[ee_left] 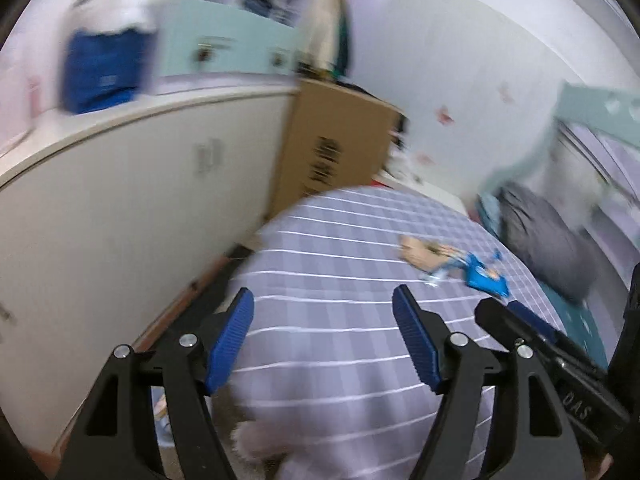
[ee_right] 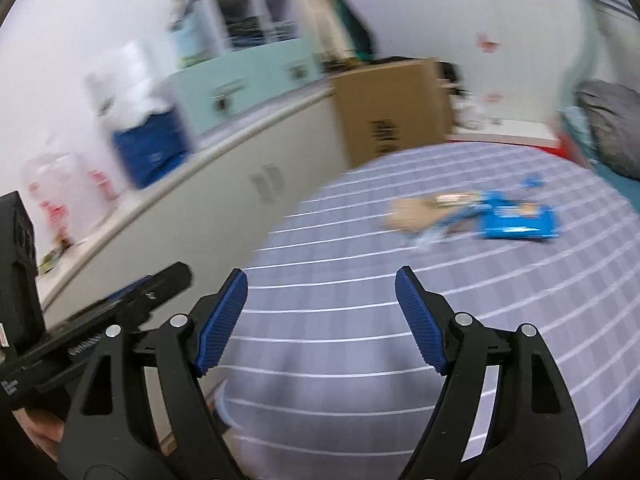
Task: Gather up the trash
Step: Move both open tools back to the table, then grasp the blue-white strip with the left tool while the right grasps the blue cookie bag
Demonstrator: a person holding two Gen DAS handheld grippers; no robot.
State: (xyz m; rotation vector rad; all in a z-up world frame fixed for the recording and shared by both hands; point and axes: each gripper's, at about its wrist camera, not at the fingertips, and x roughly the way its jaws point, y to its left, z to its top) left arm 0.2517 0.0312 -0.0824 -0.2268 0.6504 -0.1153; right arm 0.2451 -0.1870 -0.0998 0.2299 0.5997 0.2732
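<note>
1. Left gripper: jaws spread wide, nothing between them. It hangs over the near part of the bed, which has a lilac checked cover.
2. Right gripper: jaws likewise wide apart, empty, above the same cover. The two grippers sit side by side; each shows at the edge of the other's view.
3. Trash: a blue wrapper lies flat on the cover, with a tan crumpled piece just beside it and small scraps between the two. All are well ahead of both grippers, nearer the right one. A grey pillow lies beyond.
4. Judgement: approach stage, nothing collected yet.
5. Risks:
   - Both views are motion-blurred, so a fast approach may misjudge where the wrapper's edge is.
   - The wrapper is thin and flat on soft bedding; the jaws may pinch the cover along with it, or slide over it.
   - The scraps are clustered; one grasp may scatter the small bits.
   - No bin is visible, so the drop-off point is unknown.
</note>
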